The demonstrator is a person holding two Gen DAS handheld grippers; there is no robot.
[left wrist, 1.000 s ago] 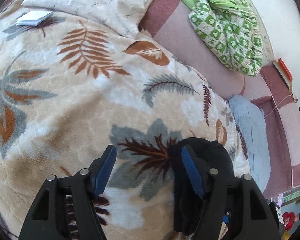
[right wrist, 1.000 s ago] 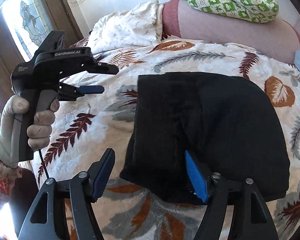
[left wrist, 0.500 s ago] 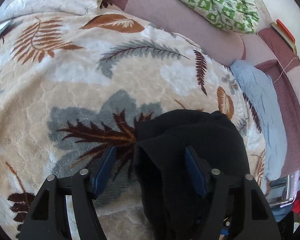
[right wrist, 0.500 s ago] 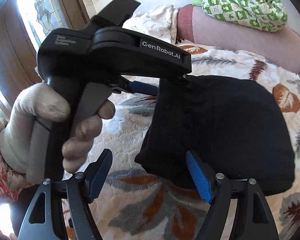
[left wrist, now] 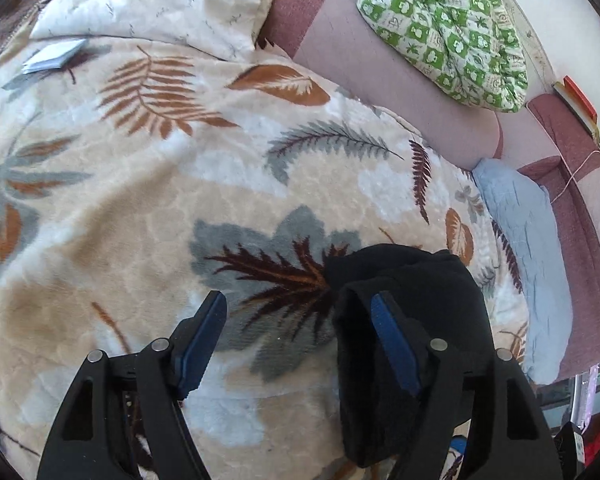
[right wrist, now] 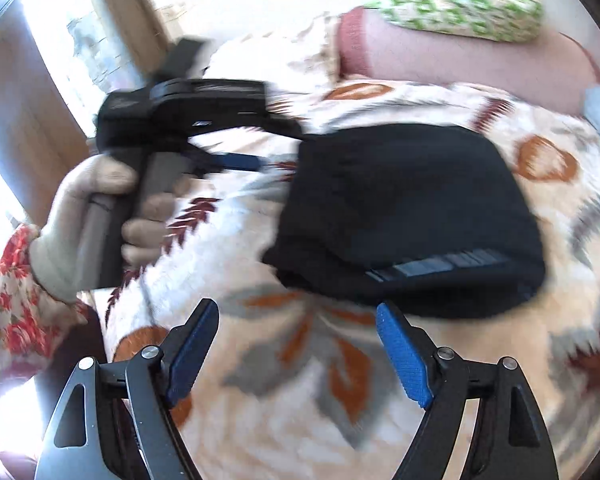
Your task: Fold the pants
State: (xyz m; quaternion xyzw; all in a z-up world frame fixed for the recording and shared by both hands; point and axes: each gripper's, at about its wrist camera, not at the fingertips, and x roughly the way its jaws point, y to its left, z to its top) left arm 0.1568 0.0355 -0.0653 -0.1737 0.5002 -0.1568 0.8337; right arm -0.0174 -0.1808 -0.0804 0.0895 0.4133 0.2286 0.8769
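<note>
Black pants (right wrist: 404, 216) already folded into compact bundle, lying on leaf-print blanket (left wrist: 140, 208) on bed.

Right hand-held gripper (right wrist: 296, 348): jaws wide apart, nothing between them, bundle just beyond at 1 o'clock, apart from pads.

Left hand-held gripper (left wrist: 300, 336): jaws opening; only blanket between them, bundle edge bunched against its right finger, at 3 o'clock. In right wrist view, bundle's long axis runs 9 to 3 o'clock.

Judgement: left nearer; fold looks nearly complete.

Bed covered by leaf-print blanket (left wrist: 148, 184); pink headboard (left wrist: 400, 80) behind; green patterned quilt (left wrist: 452, 28) atop; bright window (right wrist: 60, 40) at left.
</note>
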